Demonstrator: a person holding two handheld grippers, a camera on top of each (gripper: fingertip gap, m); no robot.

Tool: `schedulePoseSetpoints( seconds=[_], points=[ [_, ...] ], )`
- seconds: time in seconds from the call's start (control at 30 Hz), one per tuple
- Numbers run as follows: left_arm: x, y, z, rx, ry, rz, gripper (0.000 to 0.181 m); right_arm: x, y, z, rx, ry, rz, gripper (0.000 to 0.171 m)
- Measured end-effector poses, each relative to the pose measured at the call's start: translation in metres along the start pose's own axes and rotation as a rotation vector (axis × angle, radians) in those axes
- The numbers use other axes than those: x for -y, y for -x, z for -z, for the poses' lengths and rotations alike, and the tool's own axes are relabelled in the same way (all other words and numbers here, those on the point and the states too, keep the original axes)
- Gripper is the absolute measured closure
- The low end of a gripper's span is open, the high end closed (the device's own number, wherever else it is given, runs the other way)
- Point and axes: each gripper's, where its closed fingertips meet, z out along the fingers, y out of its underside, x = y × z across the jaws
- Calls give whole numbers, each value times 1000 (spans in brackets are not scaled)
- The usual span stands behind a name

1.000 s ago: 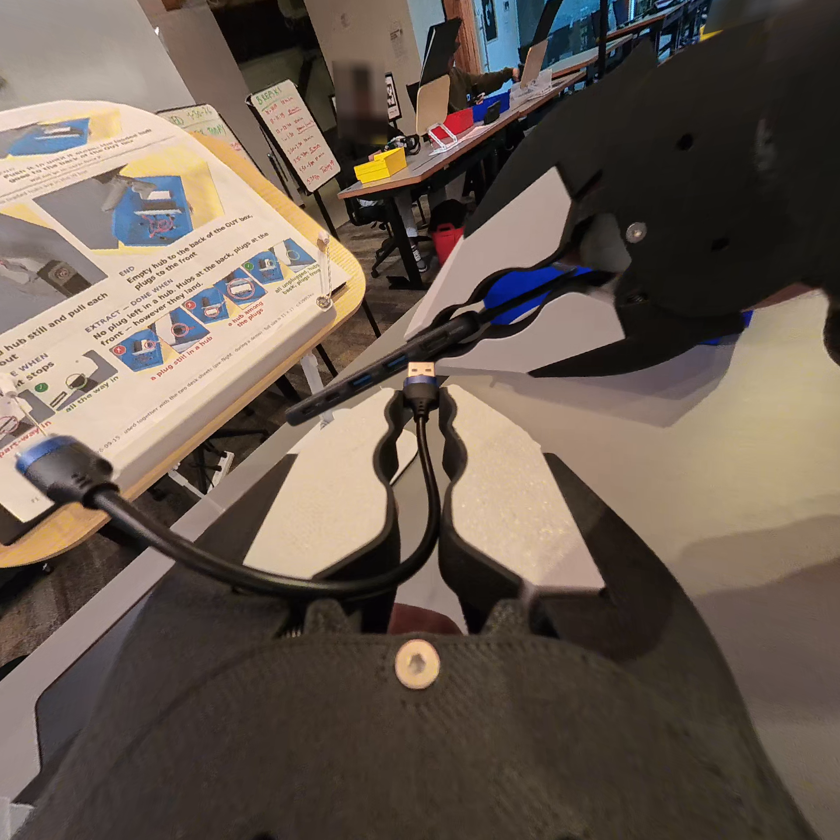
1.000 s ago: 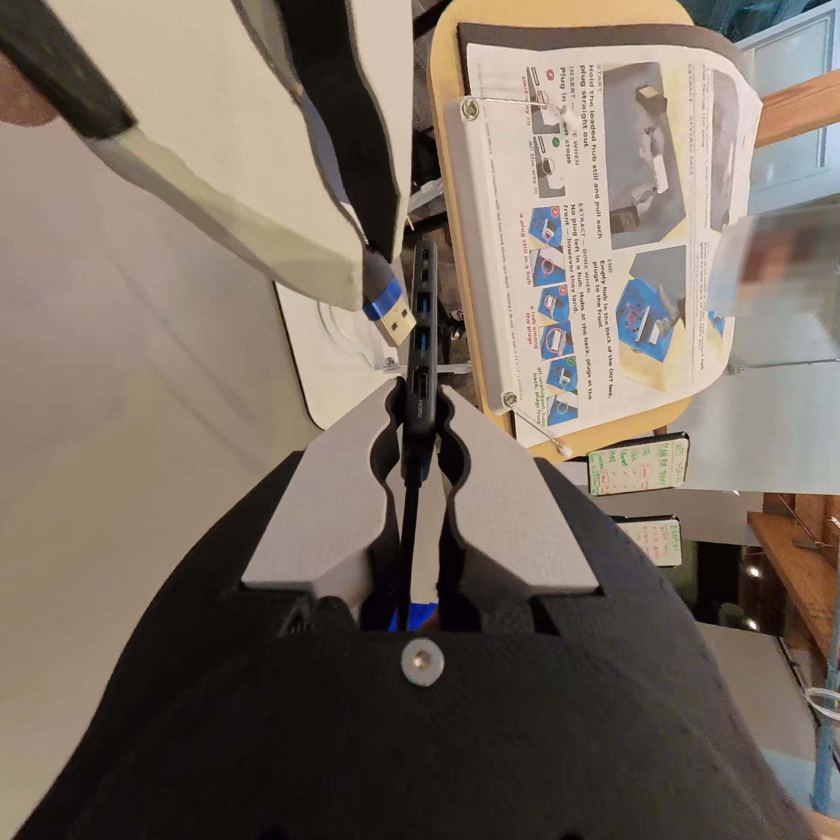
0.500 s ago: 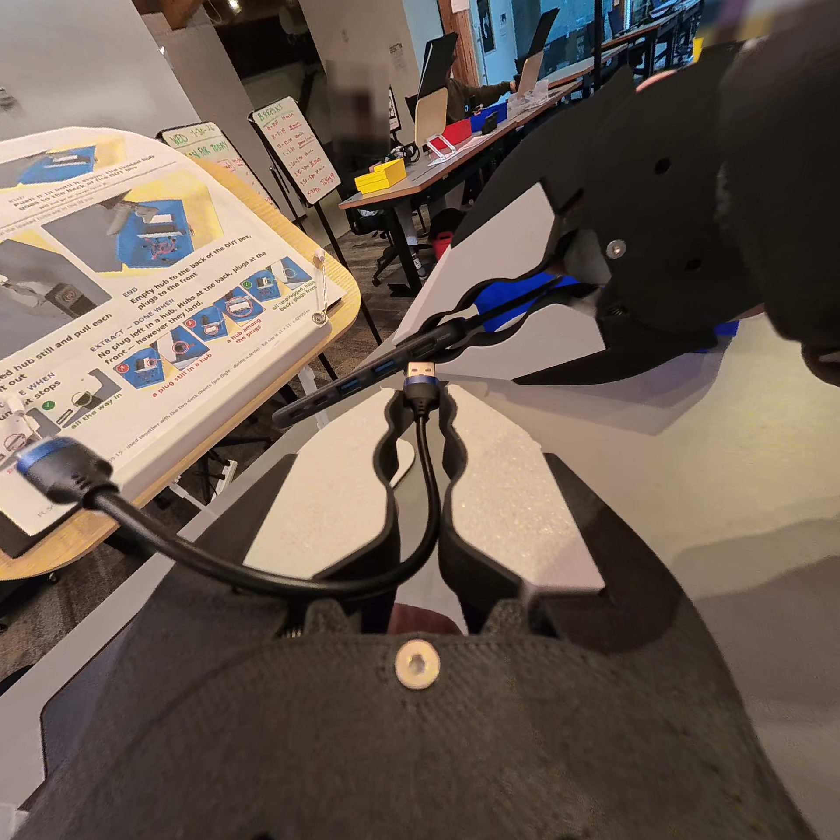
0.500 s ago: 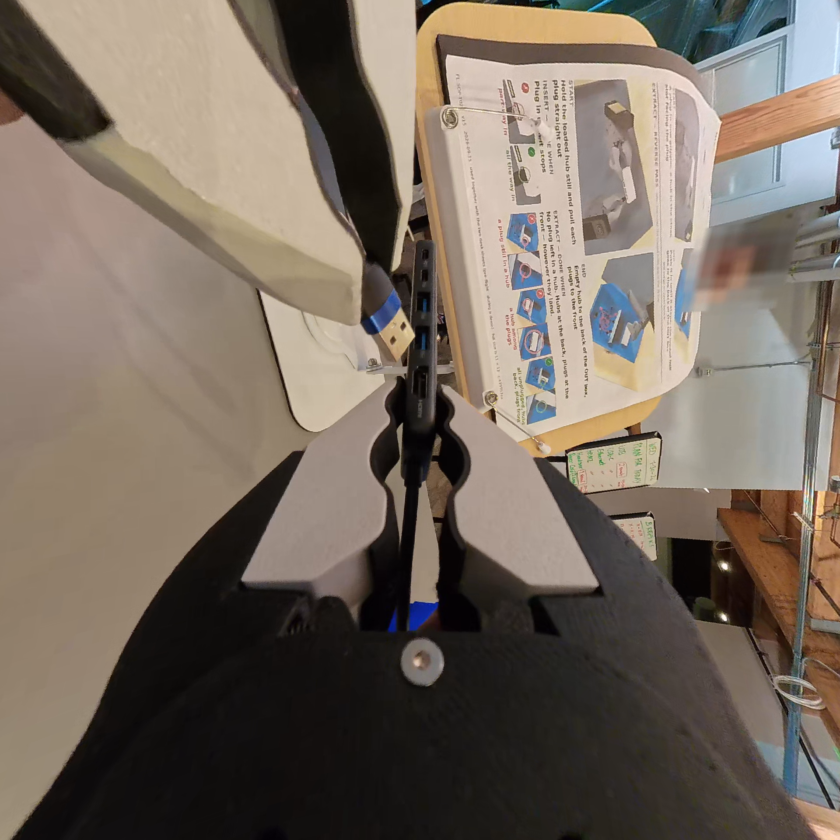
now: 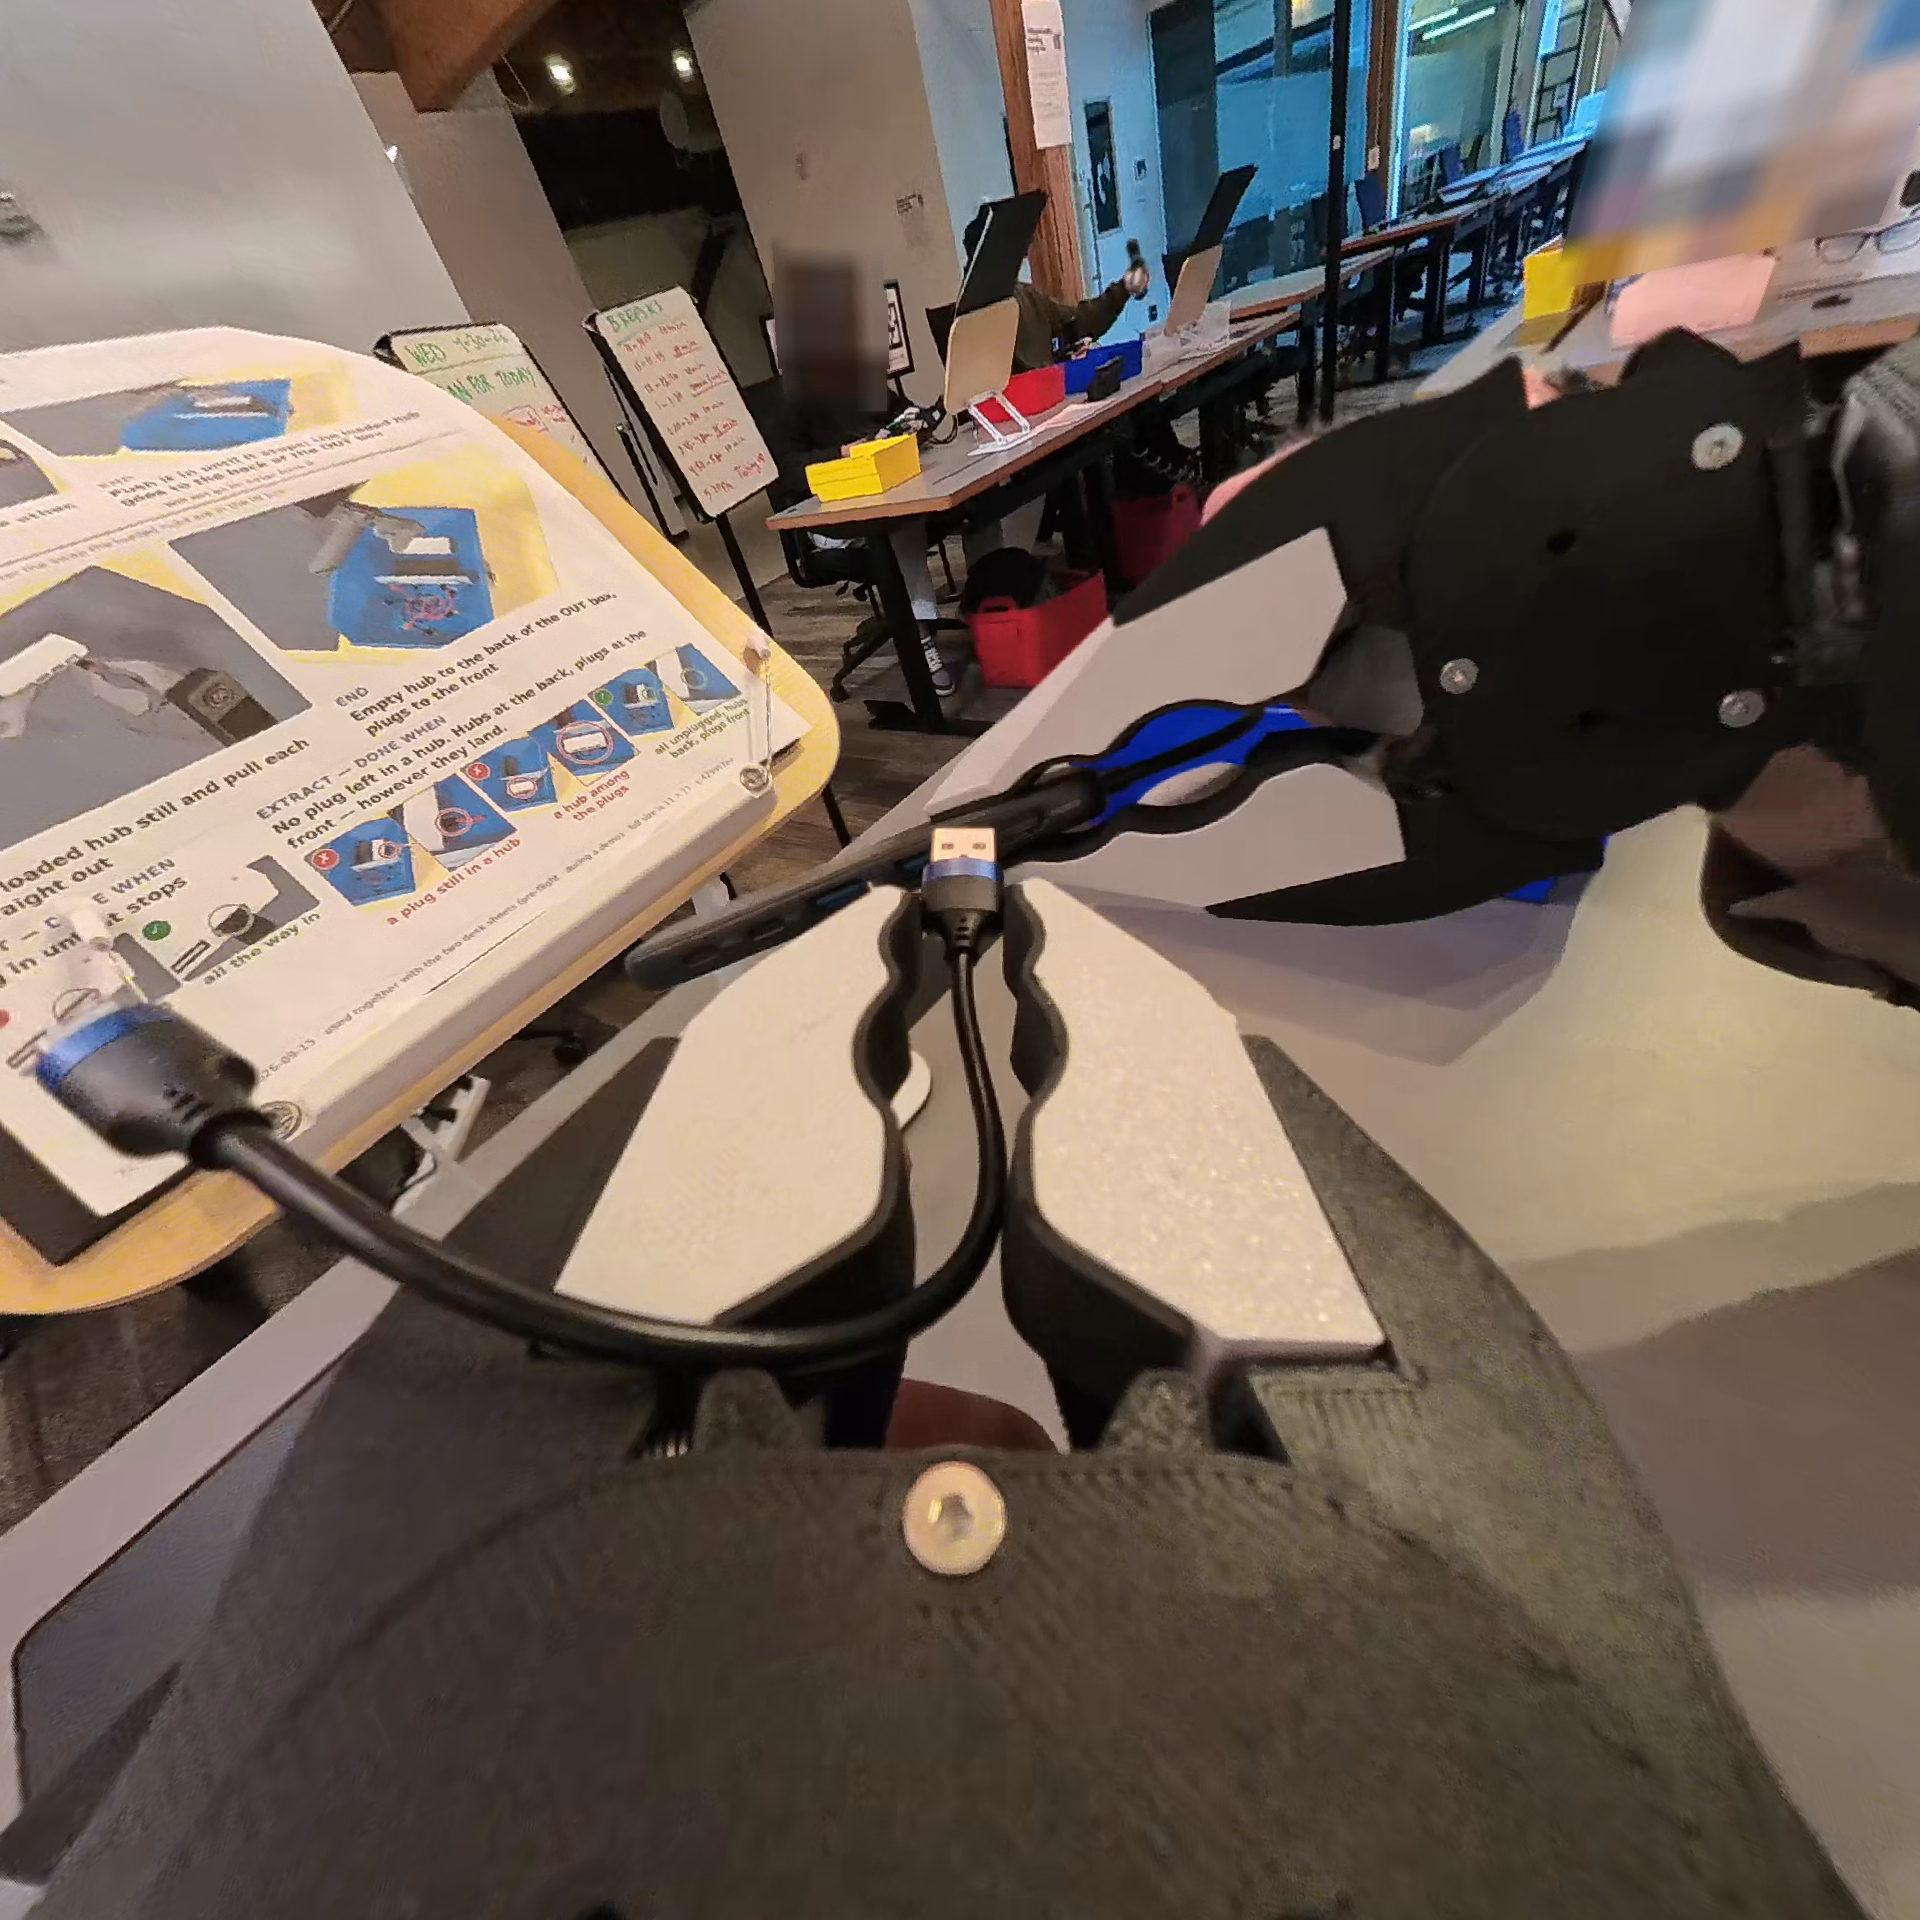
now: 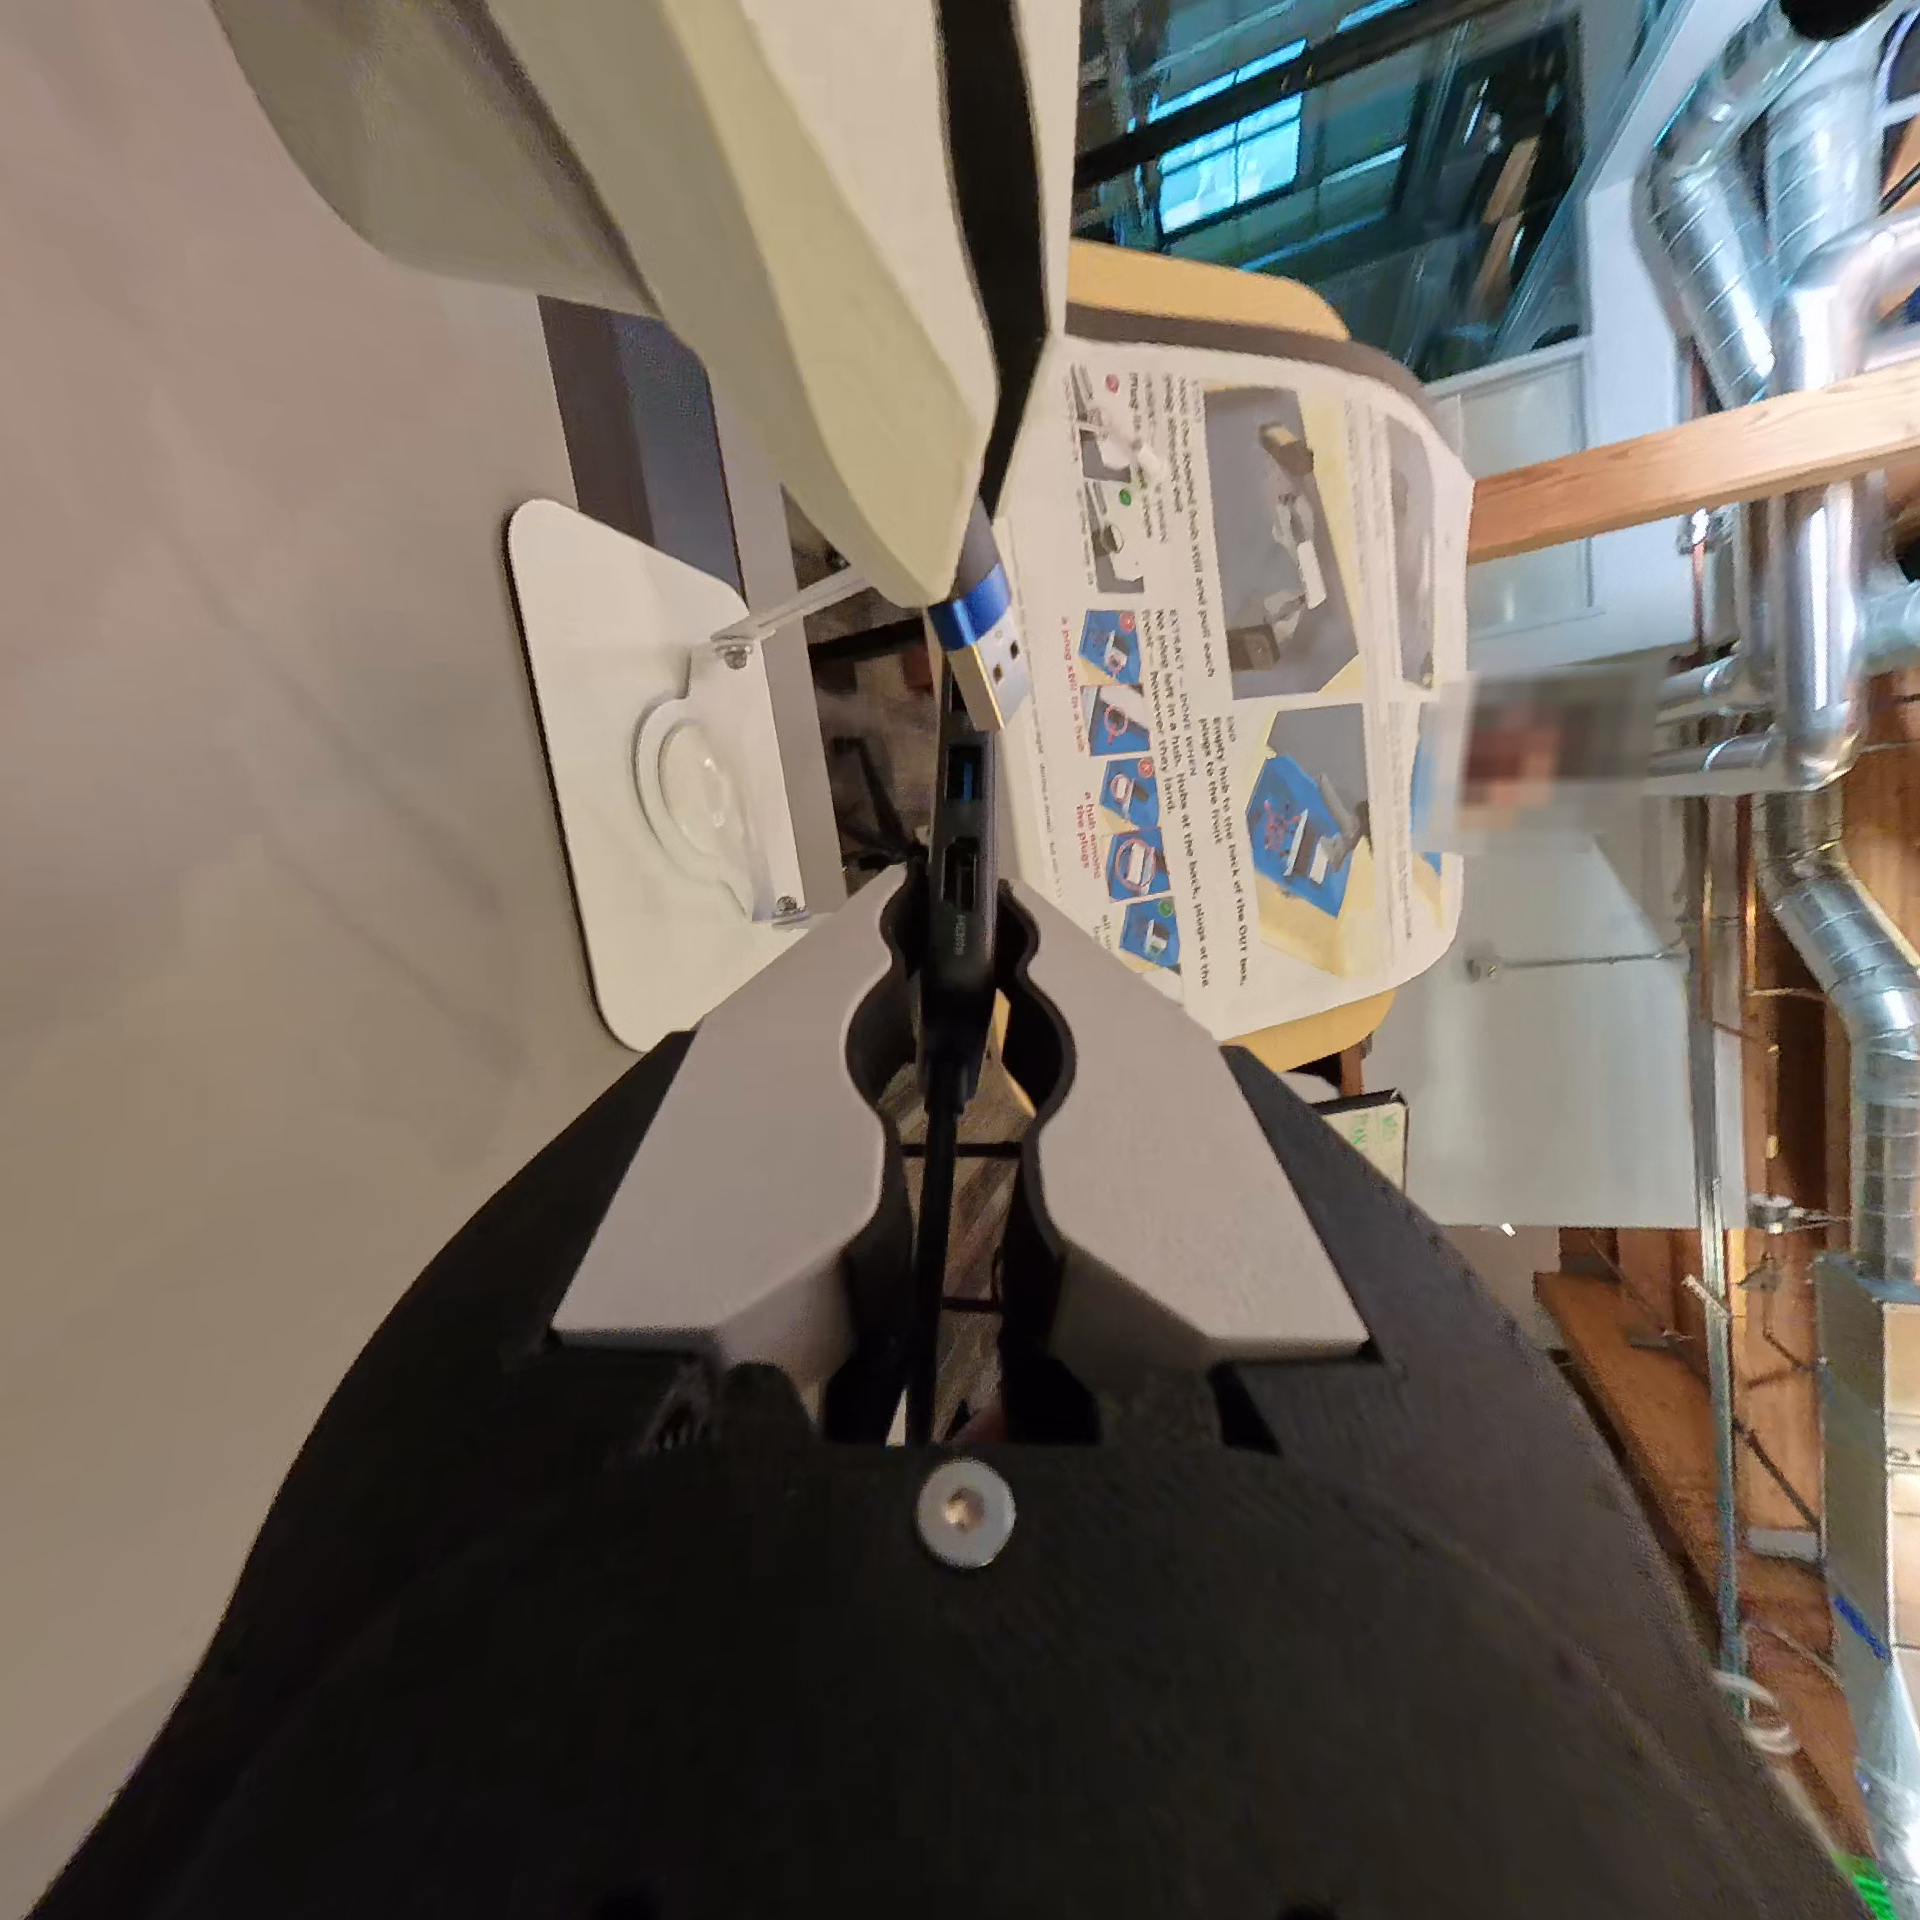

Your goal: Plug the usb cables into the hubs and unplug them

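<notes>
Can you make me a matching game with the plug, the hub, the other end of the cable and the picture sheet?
Things:
1. plug with the blue ring
2. black hub
3. other end of the cable
4. picture sheet

Where:
A. clipped on a tilted wooden board
B. hanging loose out to the left side
C. pinched in the left gripper, metal tip bare, close to the hub's ports
D. pinched in the right gripper, ports showing

Pairs: 1-C, 2-D, 3-B, 4-A
</notes>
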Motion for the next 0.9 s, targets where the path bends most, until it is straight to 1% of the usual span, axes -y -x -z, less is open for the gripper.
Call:
schedulePoseSetpoints(
  seconds=[0.03,0.1,0.2,0.33,0.57,0.9],
  points=[
    [1,0,1,0,-2,12,166,2,-2,1,-12,-11,10,162],
    [5,-2,2,-15,-12,44,166,4,-5,3,-36,-28,25,162],
    [5,-1,2,7,4,42,166,5,-11,6,-66,-51,31,163],
    [8,-3,3,17,4,86,166,5,-14,7,-94,-54,48,163],
    [2,-1,-1,74,33,163,166,7,-16,8,-121,-79,72,163],
    [-14,12,-6,228,64,162,166,-5,-13,4,-122,-78,82,163]
  ],
)
